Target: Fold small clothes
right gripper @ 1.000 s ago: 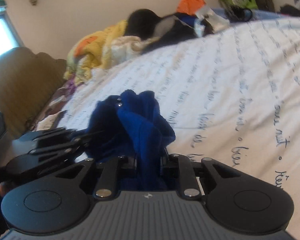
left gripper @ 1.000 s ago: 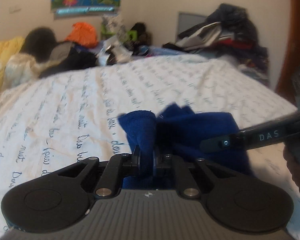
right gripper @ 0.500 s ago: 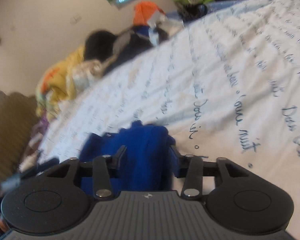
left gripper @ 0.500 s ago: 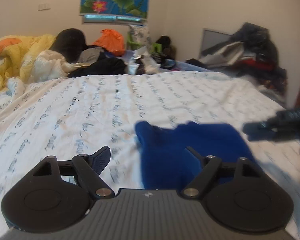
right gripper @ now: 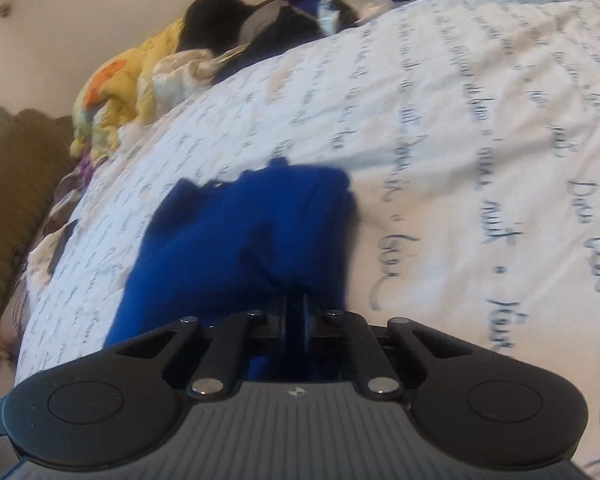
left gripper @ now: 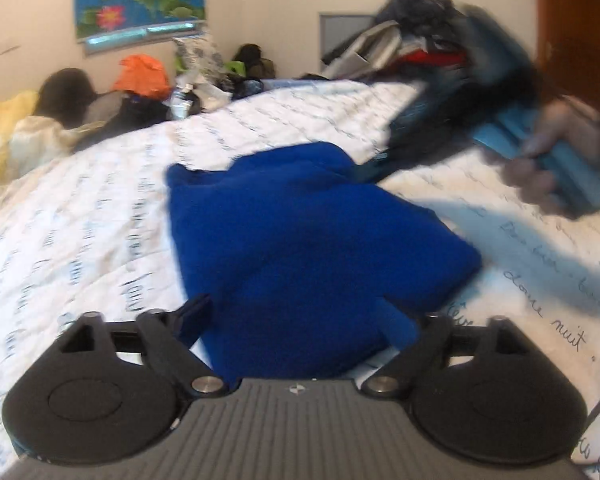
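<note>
On the white bedsheet [left gripper: 100, 216] printed with blue script lies the folded blue garment [left gripper: 300, 240], bunched into a thick pad. Straddling its near edge, the left gripper [left gripper: 296, 316] has its jaws spread wide, grasping nothing. Only the left wrist view shows the person's right hand [left gripper: 548, 168], blurred, beyond the garment's far right corner. Only the right wrist view shows the right gripper [right gripper: 296, 312] with jaws clenched together at the garment's near edge [right gripper: 236, 248]; whether cloth is pinched cannot be told. Bare sheet stretches right of the garment.
</note>
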{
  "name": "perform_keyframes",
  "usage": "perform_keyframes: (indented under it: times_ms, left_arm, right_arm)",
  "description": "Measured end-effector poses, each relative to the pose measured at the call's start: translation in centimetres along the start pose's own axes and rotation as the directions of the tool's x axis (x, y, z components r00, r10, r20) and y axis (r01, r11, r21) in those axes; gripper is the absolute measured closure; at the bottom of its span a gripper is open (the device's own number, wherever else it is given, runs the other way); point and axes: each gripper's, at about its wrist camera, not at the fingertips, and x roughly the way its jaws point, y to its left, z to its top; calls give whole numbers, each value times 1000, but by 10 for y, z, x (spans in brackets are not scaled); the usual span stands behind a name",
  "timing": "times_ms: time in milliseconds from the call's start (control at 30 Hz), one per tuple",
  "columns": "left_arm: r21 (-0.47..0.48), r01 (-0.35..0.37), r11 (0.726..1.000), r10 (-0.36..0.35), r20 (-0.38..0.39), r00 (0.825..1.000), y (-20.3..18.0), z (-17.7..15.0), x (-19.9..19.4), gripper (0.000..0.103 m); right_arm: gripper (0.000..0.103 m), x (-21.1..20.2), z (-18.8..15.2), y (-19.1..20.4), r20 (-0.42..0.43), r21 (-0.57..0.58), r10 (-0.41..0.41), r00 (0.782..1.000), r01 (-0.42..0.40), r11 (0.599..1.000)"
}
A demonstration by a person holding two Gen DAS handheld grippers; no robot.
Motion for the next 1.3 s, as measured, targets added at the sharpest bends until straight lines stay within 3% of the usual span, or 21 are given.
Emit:
perform_keyframes:
  times_ms: [67,133,167,267,367,400,433,533,600,667,733,800,867,933,967,1000,1033,1067,1167,1267,1300]
  left_arm:
    - [-16,-25,1000,25,-2,1000,6,-6,-10,9]
    - [-28,-40,999,39,-25,999,12,-12,-12,9]
    - [-34,-45,998,43,-43,998,13,-15,-9,9]
    - [-52,-45,998,40,-91,995,14,-19,0,11]
    - [-65,-44,997,38,-89,995,13,-18,5,9]
    - [-69,-47,996,41,-89,995,14,-17,6,9]
    - [-74,-46,996,40,-88,995,15,-16,5,9]
    - [-118,-22,993,13,-82,997,24,-16,2,7]
    - [-191,9,982,-28,-97,995,32,-18,0,6]
    - [-310,53,949,-89,-104,991,47,-17,0,7]
    - [-457,97,884,-154,-90,984,65,-16,-3,8]
    - [-576,145,805,-226,-72,971,81,-15,0,8]
    - [-627,163,761,-257,-61,964,87,-13,6,8]
    - [-617,155,772,-247,-67,967,82,-6,14,9]
    - [-604,147,784,-240,-74,968,78,-1,19,17]
    - [-586,133,799,-225,-87,970,73,1,22,26]
    - [-564,99,819,-199,-118,973,69,5,24,57]
    - [-553,72,830,-190,-159,969,68,9,27,83]
    - [-575,78,815,-225,-188,956,79,9,22,82]
    - [-526,68,848,-198,-194,961,77,2,19,81]
    - [-519,70,852,-193,-186,964,75,0,19,81]
  right_arm:
    - [89,-22,-11,2,-12,47,96,995,-96,994]
    - [74,-37,-24,6,-18,61,162,987,-161,985]
    - [64,-40,-30,9,-32,57,164,986,-162,985]
    - [64,-27,-41,12,-103,41,113,988,-109,993]
    - [70,-9,-48,13,-118,19,112,987,-111,994]
    - [92,-7,-46,15,-125,-2,86,988,-87,996]
    - [99,-8,-41,17,-135,-31,61,989,-66,997]
    - [99,-19,-29,-1,-88,-16,41,995,-43,999]
    - [99,-16,-35,-7,-116,-9,53,992,-54,998]
    - [97,-24,-40,-4,-113,17,74,991,-73,997]
    - [82,-39,-44,-6,-108,90,110,988,-101,991]
    - [44,-58,-53,-7,-49,124,132,990,-125,984]
    - [36,-62,-59,-3,-58,128,175,983,-166,978]
    - [37,-51,-62,8,-104,81,139,985,-131,988]
    - [43,-44,-64,12,-120,48,104,987,-99,994]
    - [75,-34,-67,15,-137,11,76,988,-75,997]
    - [88,-29,-68,17,-133,-26,57,989,-61,998]
    - [91,-29,-66,16,-138,-35,66,988,-72,997]
    - [94,-48,-55,17,-102,-89,41,994,-51,995]
    - [96,-46,-64,11,-128,-155,-51,990,31,988]
    - [95,-42,-71,5,-119,-147,-18,993,1,989]
